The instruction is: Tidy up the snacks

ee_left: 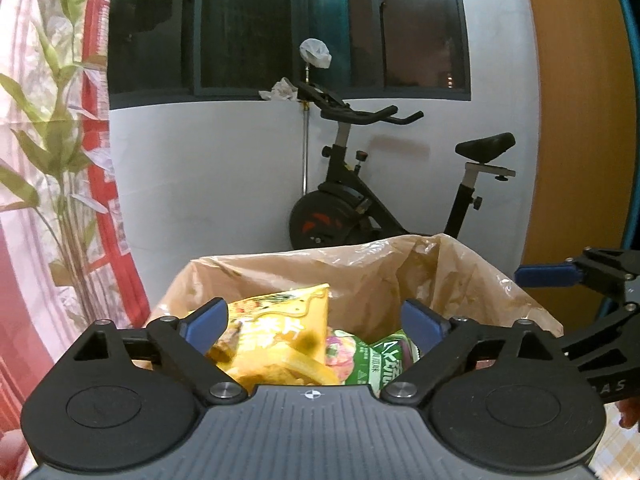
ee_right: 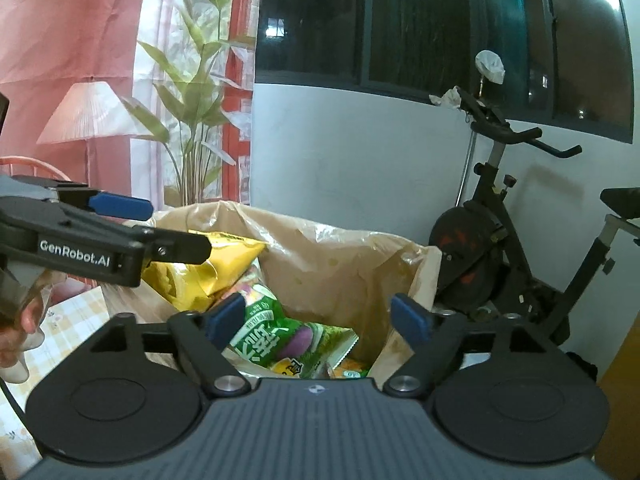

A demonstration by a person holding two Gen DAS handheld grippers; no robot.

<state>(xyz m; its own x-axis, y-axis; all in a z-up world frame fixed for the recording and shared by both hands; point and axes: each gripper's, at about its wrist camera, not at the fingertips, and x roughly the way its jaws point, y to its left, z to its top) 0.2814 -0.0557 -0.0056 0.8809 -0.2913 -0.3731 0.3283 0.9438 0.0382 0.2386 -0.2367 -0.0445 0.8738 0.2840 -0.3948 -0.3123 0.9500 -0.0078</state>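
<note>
A brown paper bag lined with clear plastic (ee_left: 360, 272) stands open in front of both grippers; it also shows in the right wrist view (ee_right: 332, 256). Inside are a yellow snack packet (ee_left: 280, 320) (ee_right: 208, 268) and a green snack packet (ee_left: 384, 360) (ee_right: 268, 332). My left gripper (ee_left: 316, 320) is open over the bag's left side, with the yellow packet between its fingers but not clamped. My right gripper (ee_right: 320, 316) is open and empty over the green packet. Each gripper shows from the side in the other's view, the right one (ee_left: 560, 276) and the left one (ee_right: 120, 216).
An exercise bike (ee_left: 392, 184) (ee_right: 520, 240) stands behind the bag against a white wall under dark windows. A printed curtain with a plant and lamp (ee_right: 120, 100) hangs at the left. A checked tablecloth (ee_right: 72, 320) lies under the bag. A wooden panel (ee_left: 572, 120) stands at the right.
</note>
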